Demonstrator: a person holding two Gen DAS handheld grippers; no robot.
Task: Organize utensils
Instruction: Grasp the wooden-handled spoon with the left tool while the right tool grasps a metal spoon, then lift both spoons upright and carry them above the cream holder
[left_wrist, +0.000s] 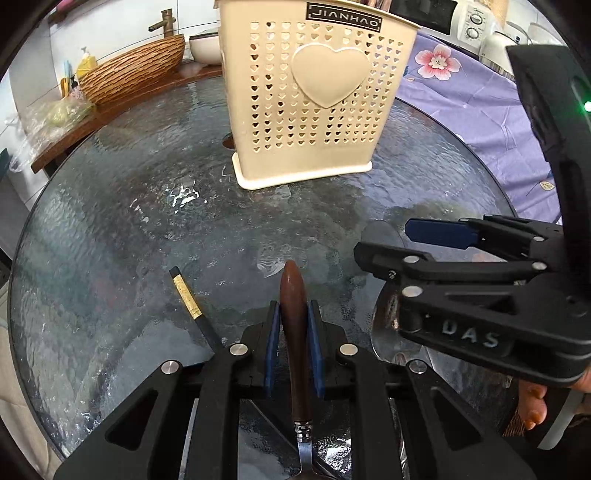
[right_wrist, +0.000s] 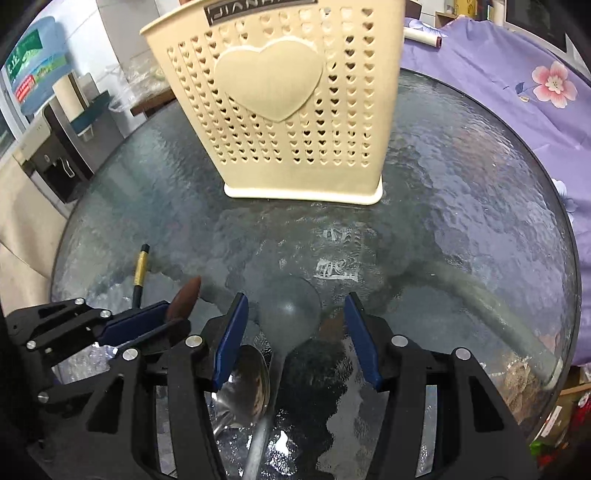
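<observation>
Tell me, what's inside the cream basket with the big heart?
Brown utensil tips poke above the cream basket's rim at the top of the left wrist view. The rest of the inside is hidden by its wall; the little heart holes show only darkness.

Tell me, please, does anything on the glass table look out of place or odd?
Nothing looks spilled or damaged. The beige holder stands upright on the glass table. A gold-banded chopstick and a metal spoon lie loose on the glass, simply not yet put away.
</observation>
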